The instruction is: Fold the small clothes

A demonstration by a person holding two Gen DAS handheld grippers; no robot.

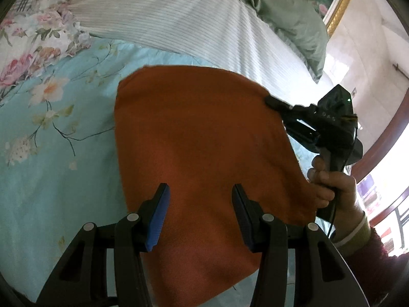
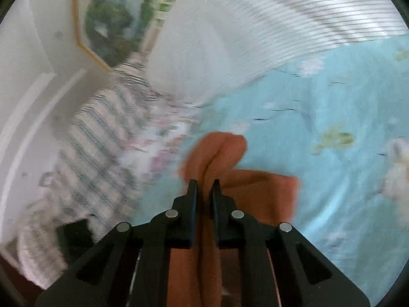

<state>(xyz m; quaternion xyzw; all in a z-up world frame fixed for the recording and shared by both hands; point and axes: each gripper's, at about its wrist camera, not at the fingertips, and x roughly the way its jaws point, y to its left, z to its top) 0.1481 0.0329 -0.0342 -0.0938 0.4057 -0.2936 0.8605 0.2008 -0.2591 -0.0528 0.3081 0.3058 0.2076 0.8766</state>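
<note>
Orange cloth (image 2: 230,153) pinched between right fingers (image 2: 192,192)

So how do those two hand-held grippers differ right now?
The left hand-held gripper has its jaws spread wide with nothing between them, hovering over the orange cloth. The right hand-held gripper has its jaws nearly closed, pinching a bunched edge of that cloth. The left view is sharp; the right view is blurred, suggesting motion. Both are black two-finger tools over the floral bedsheet.
</note>
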